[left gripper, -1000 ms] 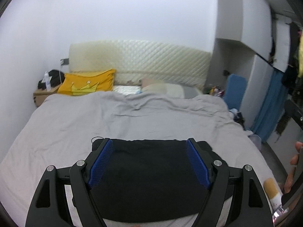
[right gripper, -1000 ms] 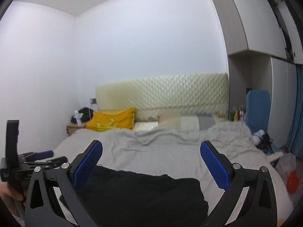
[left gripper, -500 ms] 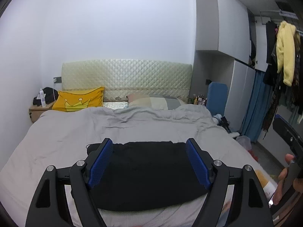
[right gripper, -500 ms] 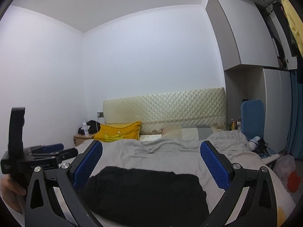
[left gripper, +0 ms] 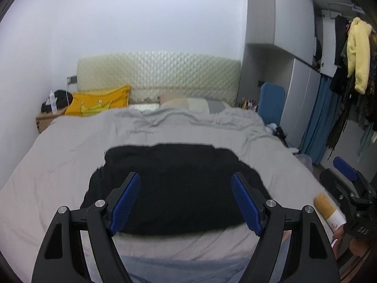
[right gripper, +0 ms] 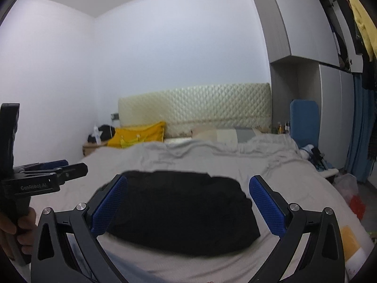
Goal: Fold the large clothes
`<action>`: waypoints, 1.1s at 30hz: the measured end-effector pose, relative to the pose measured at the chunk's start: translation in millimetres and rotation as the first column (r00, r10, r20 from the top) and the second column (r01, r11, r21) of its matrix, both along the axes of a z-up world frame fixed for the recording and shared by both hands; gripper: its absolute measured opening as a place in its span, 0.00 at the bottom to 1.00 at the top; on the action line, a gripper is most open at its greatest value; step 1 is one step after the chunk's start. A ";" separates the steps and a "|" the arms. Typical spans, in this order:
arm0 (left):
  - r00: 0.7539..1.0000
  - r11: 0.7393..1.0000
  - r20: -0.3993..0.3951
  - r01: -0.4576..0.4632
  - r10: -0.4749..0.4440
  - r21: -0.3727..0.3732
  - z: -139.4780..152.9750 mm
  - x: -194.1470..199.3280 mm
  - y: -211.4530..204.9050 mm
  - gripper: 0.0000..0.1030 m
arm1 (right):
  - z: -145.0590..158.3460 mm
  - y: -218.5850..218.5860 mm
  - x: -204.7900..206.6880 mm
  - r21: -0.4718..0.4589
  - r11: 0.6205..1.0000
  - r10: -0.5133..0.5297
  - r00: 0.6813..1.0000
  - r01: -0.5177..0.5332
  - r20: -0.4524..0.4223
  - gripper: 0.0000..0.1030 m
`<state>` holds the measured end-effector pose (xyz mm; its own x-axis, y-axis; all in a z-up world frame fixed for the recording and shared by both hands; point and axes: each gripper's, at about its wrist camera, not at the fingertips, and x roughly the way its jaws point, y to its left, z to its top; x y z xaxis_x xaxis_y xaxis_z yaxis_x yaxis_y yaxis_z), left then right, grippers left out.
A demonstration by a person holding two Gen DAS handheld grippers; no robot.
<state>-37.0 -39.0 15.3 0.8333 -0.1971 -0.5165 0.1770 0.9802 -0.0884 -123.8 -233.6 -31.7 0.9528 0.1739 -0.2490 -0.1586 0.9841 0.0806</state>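
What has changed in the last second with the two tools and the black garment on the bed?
Both tools only shifted their aim: the left tool tilted up, then back down toward the folded black fabric garment; the right tool rose slightly. Neither took hold of anything; both stayed open. The garment stayed flat on the grey bed cover.
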 end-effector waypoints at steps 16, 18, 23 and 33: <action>0.995 0.998 -0.074 -0.057 0.060 0.036 -48.5 17.3 8.2 0.77 | -46.8 1.5 12.4 0.004 1.000 -0.006 0.996 0.006 -0.091 1.00; 0.995 0.998 -0.078 -0.056 0.058 0.039 -49.8 17.3 8.5 0.77 | -48.8 1.7 14.1 0.008 1.000 -0.010 0.995 0.010 -0.102 1.00; 0.995 0.998 -0.081 -0.054 0.057 0.039 -52.5 15.4 10.1 0.77 | -52.9 -3.6 16.3 0.041 0.999 -0.028 0.992 0.033 -0.125 1.00; 0.995 0.998 -0.088 -0.044 0.047 0.036 -55.4 10.3 7.4 0.78 | -54.3 -2.3 15.0 0.033 0.999 -0.033 0.989 0.038 -0.141 1.00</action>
<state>-26.7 -31.6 -40.2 0.7914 -0.1407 -0.5949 0.1248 0.9898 -0.0680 -108.9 -235.9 -86.0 0.9146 0.1512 -0.3750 -0.1079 0.9851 0.1341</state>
